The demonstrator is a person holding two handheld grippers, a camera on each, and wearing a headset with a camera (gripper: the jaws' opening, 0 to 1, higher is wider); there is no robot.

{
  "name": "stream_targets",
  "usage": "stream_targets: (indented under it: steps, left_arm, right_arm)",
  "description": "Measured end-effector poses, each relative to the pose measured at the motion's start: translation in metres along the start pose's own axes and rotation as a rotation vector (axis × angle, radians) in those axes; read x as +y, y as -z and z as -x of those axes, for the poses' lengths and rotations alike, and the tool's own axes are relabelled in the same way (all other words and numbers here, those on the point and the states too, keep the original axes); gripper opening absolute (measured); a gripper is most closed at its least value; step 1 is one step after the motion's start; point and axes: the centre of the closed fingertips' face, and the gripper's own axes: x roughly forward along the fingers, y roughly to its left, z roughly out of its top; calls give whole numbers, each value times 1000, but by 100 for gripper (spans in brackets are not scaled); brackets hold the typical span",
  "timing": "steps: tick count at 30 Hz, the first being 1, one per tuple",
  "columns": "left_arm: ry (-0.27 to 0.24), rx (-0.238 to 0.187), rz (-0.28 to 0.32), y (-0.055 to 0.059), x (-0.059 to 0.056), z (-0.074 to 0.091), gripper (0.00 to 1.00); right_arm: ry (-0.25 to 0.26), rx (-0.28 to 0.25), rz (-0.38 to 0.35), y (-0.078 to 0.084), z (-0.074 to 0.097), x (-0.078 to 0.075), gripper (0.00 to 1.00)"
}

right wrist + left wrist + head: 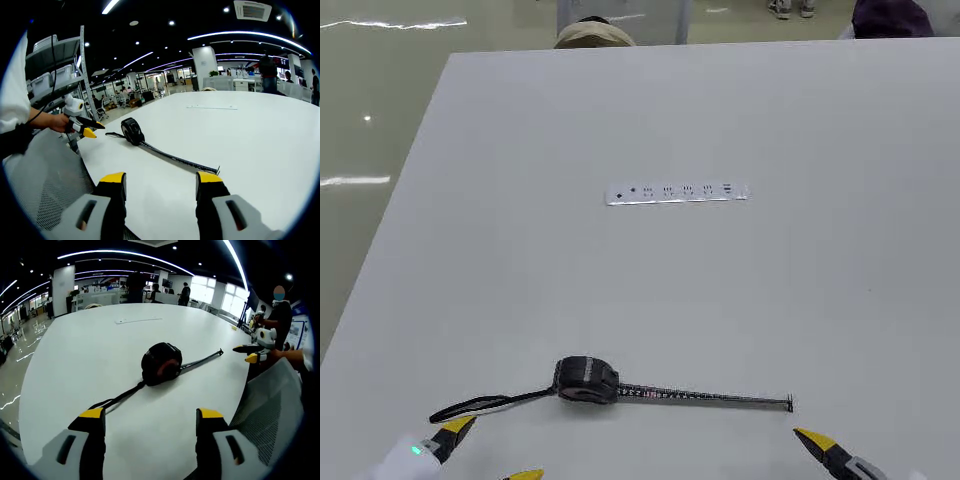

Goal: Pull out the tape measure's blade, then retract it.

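The left gripper (151,414) and right gripper (162,177) are held jaws apart, empty, near the tape (586,380); its blade (705,397) is laid extended on the table (670,280).

No legible txt; tape blade (705,396) marks too small.

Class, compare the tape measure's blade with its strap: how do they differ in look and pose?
The blade lies straight; the strap curves into a loop. The blade shows printed markings; the strap is plain black. In the head view the blade runs right from the case, the strap left. Both rest on the white table.
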Motion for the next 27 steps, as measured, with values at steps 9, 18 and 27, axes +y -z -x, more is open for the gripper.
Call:
stream_targets:
  steps: [9, 18, 27]
  left_arm:
    - [12, -8, 48, -11, -9, -8, 73]
    - [-4, -2, 76, -21, -15, -15, 73]
    - [-26, -7, 117, -27, -20, -24, 74]
  right_arm:
    - [-10, -7, 4, -5, -3, -1, 56]
    - [-11, -18, 7, -9, -5, -4, 55]
    - [-3, -36, -4, -15, -3, -10, 54]
